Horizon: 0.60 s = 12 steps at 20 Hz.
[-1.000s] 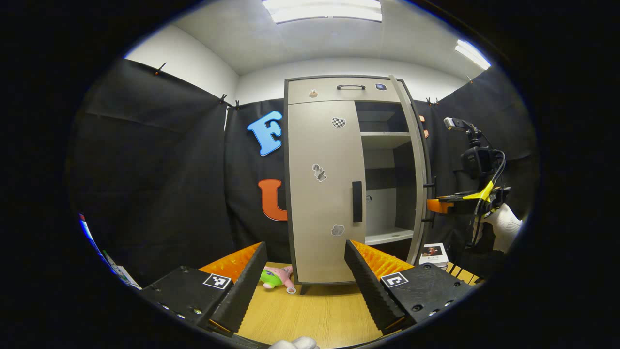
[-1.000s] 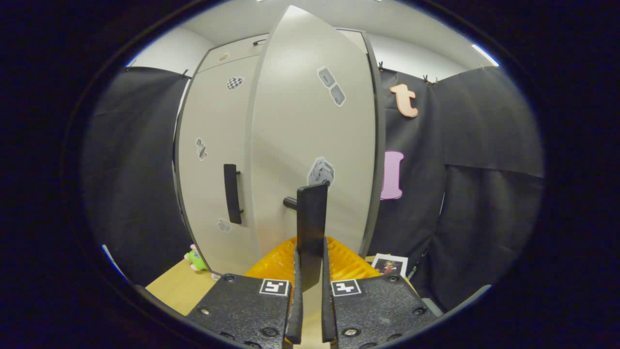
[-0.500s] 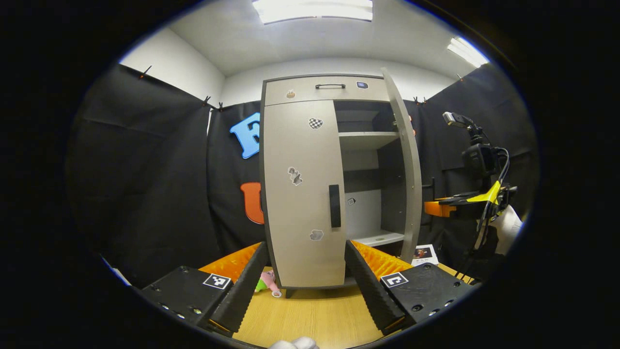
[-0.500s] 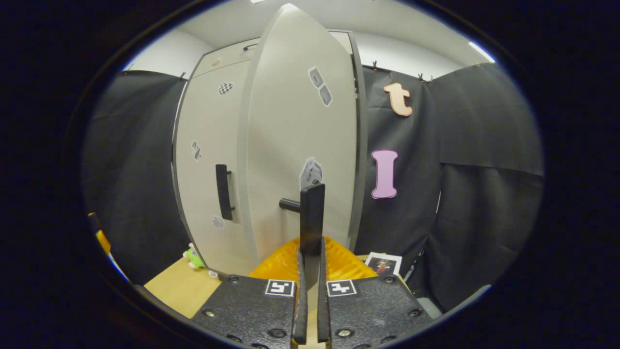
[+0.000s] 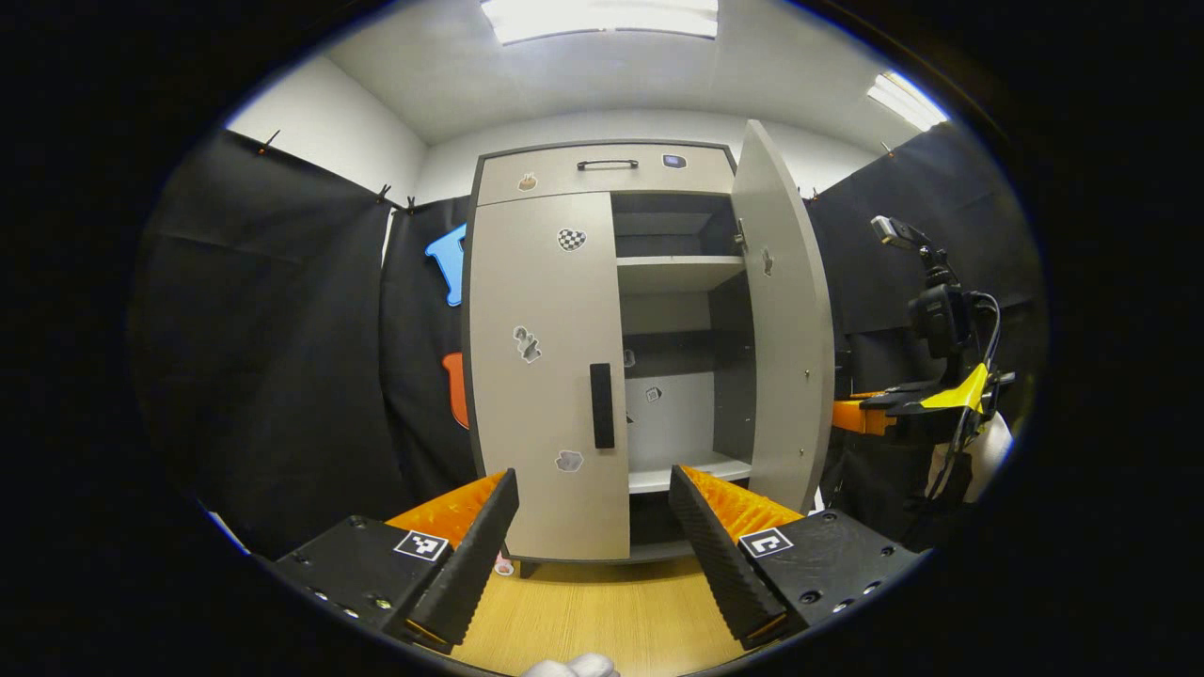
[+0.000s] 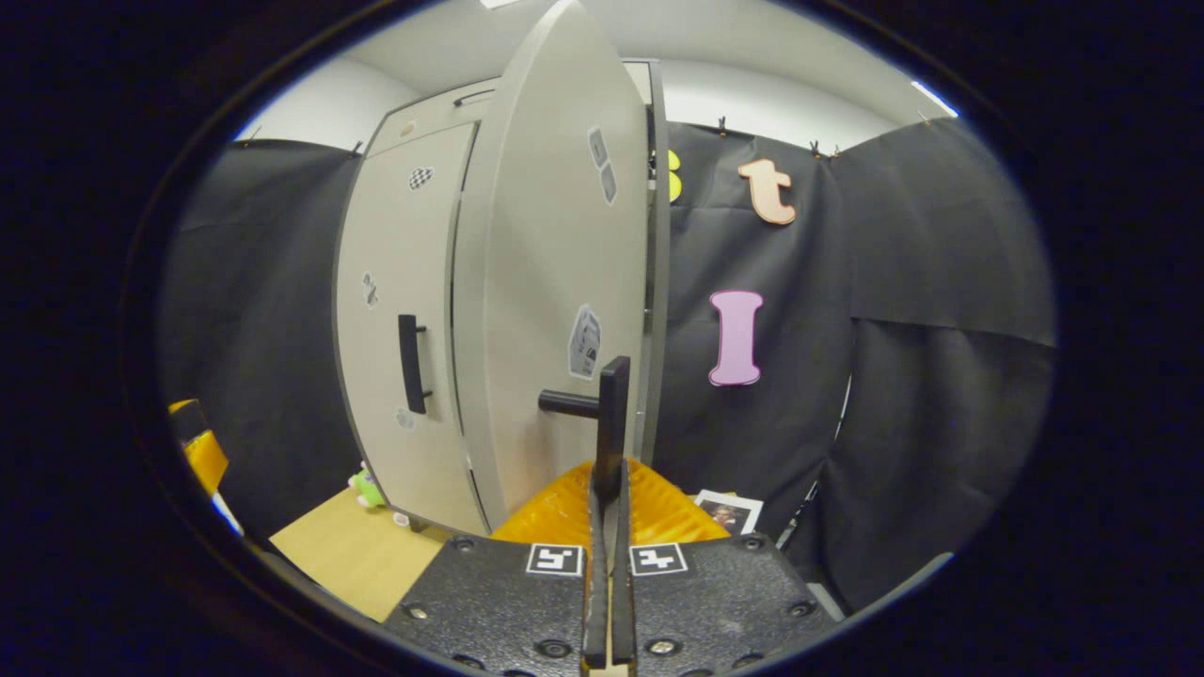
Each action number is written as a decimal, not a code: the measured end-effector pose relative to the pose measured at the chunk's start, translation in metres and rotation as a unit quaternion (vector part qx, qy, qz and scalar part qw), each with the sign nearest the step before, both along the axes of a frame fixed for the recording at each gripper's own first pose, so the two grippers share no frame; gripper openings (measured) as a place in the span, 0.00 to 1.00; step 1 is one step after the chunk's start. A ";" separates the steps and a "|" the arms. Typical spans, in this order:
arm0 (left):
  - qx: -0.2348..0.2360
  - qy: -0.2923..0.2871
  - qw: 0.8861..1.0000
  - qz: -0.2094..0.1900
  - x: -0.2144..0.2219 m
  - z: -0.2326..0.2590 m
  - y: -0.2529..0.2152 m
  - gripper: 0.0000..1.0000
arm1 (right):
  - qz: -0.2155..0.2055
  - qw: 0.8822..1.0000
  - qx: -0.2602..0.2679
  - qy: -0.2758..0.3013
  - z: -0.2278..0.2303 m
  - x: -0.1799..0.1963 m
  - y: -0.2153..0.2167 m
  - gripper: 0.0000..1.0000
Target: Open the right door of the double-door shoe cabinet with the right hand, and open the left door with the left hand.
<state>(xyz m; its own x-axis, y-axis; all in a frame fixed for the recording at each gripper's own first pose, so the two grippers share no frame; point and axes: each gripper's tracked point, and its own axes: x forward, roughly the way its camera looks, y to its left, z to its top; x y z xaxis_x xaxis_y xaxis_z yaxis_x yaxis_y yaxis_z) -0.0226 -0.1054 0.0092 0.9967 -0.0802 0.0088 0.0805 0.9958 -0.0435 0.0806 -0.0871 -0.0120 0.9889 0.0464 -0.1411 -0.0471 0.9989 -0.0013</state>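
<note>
Your right gripper (image 6: 609,602) had its fingers pinched on the black bar handle (image 6: 613,414) of the right door (image 6: 555,282), which rose at twelve o'clock just above them. Your left gripper (image 5: 593,555) was spread wide and held nothing, pointing at the shoe cabinet (image 5: 602,174) from well back.

Judging by that, you were about halfway: the right door (image 5: 785,320) stood swung out, shelves bare behind it, while the left door (image 5: 546,376) sat closed, its handle (image 5: 602,405) at twelve o'clock from the left fingers and untouched.

Around the cabinet, a green and pink plush toy (image 6: 365,487) lay on the wooden table (image 5: 602,621) at the cabinet's foot, and a small photo card (image 6: 726,513) lay at one o'clock from the right fingers. Nothing appeared to block your reach to the left handle.
</note>
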 end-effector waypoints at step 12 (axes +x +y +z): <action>0.004 0.007 1.000 -0.004 0.001 0.004 -0.025 0.96 | 0.010 1.000 0.013 -0.002 0.000 0.005 -0.050 0.04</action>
